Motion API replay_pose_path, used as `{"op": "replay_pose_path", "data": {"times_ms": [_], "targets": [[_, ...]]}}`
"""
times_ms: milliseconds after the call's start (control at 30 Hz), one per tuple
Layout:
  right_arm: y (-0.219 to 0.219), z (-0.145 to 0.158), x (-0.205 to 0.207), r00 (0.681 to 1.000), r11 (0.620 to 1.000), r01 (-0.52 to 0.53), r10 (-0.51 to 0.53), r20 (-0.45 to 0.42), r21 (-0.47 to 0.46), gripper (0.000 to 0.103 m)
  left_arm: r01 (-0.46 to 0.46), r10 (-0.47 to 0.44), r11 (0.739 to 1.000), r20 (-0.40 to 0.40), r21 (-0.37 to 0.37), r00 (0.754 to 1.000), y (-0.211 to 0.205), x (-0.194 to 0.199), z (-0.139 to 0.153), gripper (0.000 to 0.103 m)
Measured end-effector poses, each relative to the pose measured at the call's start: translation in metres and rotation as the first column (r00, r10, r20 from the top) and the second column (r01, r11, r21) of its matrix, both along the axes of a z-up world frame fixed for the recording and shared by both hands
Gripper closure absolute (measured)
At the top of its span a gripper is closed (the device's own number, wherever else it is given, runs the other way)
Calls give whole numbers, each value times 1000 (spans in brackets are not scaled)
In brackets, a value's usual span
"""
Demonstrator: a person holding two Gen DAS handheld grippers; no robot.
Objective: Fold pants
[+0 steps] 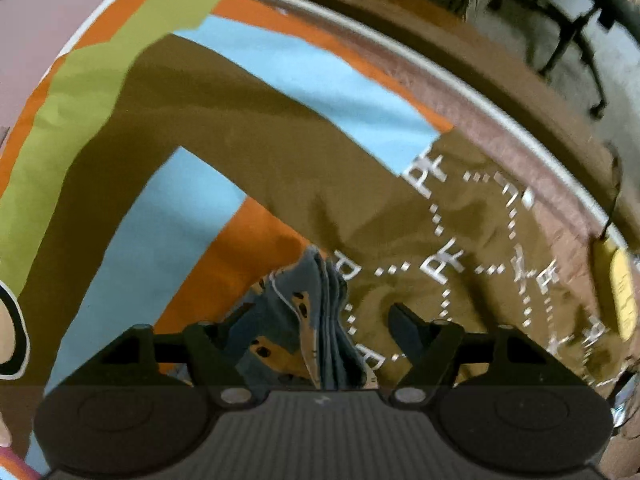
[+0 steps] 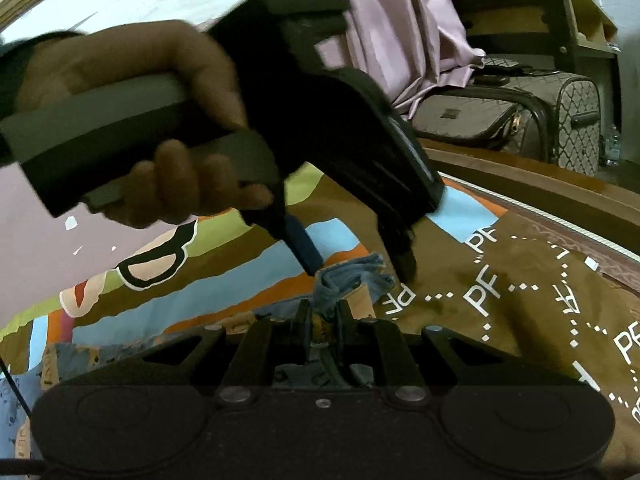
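pants (image 2: pixel 344 280): bunched on the patterned bedspread (image 2: pixel 520 280) | right gripper (image 2: pixel 323 322): jaws nearly closed, denim fold pinched | left gripper (image 1: pixel 320 320): jaws apart astride the denim, pads not pressing

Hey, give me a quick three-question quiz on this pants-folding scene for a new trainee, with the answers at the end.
1. True or false: the right gripper is shut on the pants.
2. What do the pants lie on? A: a bare wooden floor. B: a colourful bedspread with PF lettering. C: a white towel.
3. Fill in: the left gripper has its fingers ___, one on either side of the bunched fabric.
Key: 1 true; 2 B; 3 open.
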State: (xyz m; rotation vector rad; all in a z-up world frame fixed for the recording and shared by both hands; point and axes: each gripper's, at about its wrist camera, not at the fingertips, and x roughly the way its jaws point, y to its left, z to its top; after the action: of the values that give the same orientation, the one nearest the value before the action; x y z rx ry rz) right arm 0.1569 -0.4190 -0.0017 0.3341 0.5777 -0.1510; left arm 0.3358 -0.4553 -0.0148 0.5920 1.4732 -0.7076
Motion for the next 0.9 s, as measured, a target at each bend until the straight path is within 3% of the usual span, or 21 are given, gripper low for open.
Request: {"op": "replay_pose_path", "data": {"times_ms": [67,100,133,200,300,367,600,800,833,900], "targets": [[0,-1,0,1000,1000,-1,0,0,2,90,5,-5,1000,3,29,1000,-2,-2,-6,53],[-1,-1,0,1000,1000,-1,1,0,3,90,-4,4,999,1,35,1000,-1,-2,-8,75],[0,-1,0,1000,1000,-2,2,0,3,90,-21,21,999,-4,32,1000,2,-2,-9,83],[1,-1,-1,1000,1000,-7,7,2,-3,90,-58,58,998,-6,3,998,10,1,-8,89],[3,1,-4,1000,1000,-19,19,19,-9,90,-138,135,985,-37,-108,990,34,5,1,91],[5,4,-8,999,999,-34,34,41,-14,90,-205,196,958,-65,-199,978,59,7,12,91],[30,19,-25,967,979,-199,202,157,-38,90,-387,376,804,-120,-451,919,171,-6,47,91],[71,25,-29,910,917,-397,400,106,-45,90,-466,472,697,-140,-545,870,262,-33,48,91],[82,24,-29,900,903,-427,429,78,-43,90,-471,480,687,-142,-554,866,277,-37,44,91],[103,20,-28,882,881,-470,472,24,-55,90,-467,489,688,-120,-555,864,294,-44,33,91]]}}
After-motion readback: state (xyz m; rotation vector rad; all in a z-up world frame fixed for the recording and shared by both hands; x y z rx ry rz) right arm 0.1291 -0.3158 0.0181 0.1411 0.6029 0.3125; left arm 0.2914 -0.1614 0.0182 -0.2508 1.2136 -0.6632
